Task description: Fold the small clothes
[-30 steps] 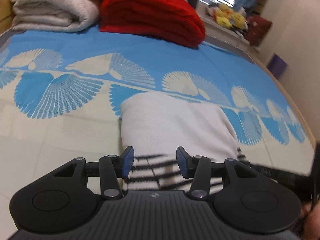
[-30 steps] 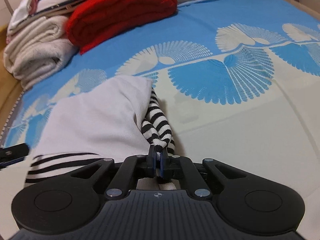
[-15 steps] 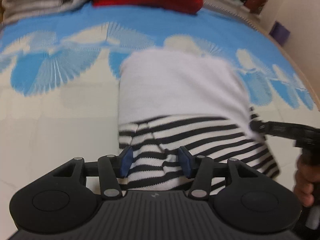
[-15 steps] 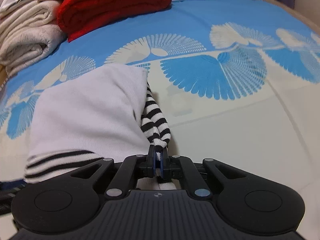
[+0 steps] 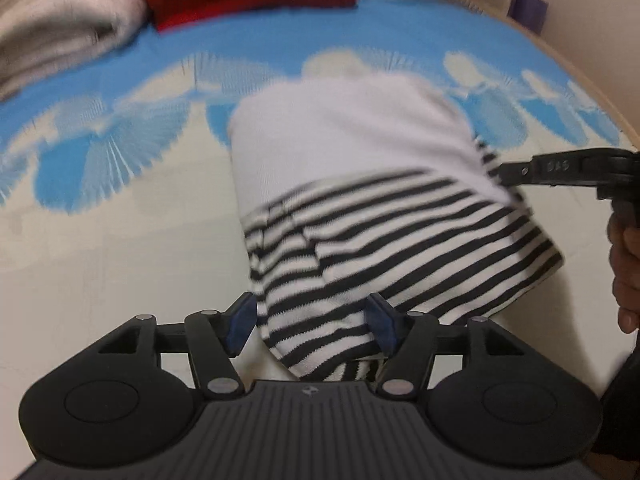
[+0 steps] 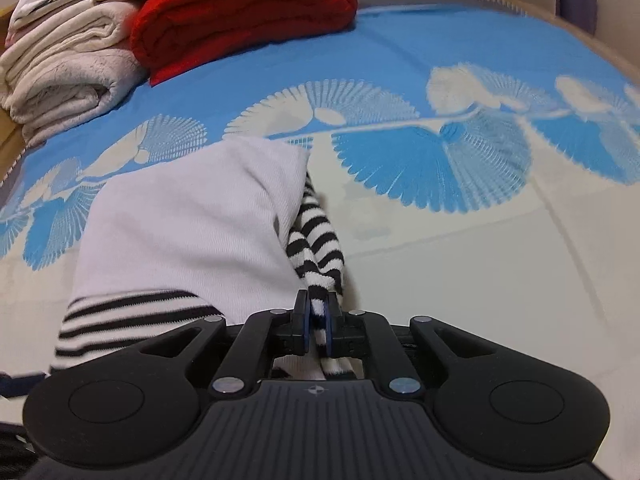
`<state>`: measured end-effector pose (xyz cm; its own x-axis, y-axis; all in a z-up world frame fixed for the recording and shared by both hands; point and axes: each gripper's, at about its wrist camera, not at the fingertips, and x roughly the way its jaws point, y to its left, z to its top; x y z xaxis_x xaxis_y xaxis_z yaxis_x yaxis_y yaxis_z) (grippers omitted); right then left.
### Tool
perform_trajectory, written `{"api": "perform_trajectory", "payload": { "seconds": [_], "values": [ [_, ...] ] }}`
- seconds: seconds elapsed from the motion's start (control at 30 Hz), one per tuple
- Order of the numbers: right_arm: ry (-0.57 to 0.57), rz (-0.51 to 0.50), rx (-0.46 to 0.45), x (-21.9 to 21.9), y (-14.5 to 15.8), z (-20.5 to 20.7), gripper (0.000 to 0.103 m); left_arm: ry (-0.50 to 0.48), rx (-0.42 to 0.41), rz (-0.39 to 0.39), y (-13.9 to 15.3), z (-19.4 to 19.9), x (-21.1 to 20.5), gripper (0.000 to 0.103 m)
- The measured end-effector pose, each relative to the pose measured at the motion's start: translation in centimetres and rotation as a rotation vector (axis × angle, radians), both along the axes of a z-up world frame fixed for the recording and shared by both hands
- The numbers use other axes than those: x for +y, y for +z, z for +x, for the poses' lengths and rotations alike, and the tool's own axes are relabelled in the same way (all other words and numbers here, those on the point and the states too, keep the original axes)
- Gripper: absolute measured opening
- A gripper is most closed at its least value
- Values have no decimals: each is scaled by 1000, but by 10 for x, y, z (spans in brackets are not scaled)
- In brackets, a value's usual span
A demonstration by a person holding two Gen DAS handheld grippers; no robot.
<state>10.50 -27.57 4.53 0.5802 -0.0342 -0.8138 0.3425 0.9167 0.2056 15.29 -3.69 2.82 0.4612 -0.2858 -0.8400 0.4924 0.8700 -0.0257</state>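
Note:
A small garment, white on top with a black-and-white striped lower part, lies folded on the bed. My left gripper hovers at its near striped end. Its jaws are opening wide, and the striped cloth lies between them without being pinched. In the right wrist view the garment lies to the left. My right gripper still pinches a striped strip at the garment's right edge, though its jaws are starting to open. The right gripper's tip and a hand show at the right in the left wrist view.
The bedspread is blue and cream with a fan pattern. At its far end lie a folded red blanket and a stack of cream towels. A purple object stands by the wall beyond the bed's edge.
My left gripper has drawn back toward the garment's near striped end and its jaws have spread wider. My right gripper's jaws have parted slightly around the striped strip.

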Motion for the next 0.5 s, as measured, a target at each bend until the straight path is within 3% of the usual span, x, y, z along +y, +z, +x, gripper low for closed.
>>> {"api": "perform_trajectory", "payload": {
  "seconds": [0.1, 0.17, 0.27, 0.33, 0.4, 0.5],
  "values": [
    [20, 15, -55, 0, 14, -11, 9, 19, 4, -20, 3, -3, 5, 67],
    [58, 21, -75, 3, 20, -18, 20, 37, 59, 15, -10, 3, 5, 67],
    [149, 58, 2, 10, 9, -21, 25, 52, 75, 41, -20, 0, 3, 67],
    [200, -4, 129, 16, -9, -20, 25, 59, 39, 40, -14, -6, 1, 67],
    [180, -64, 222, 11, -23, -24, 25, 78, -46, 73, -3, -17, -1, 70],
    [129, -46, 195, -7, -12, -38, 26, 125, -211, 88, 24, -38, 2, 84]
  ]
}}
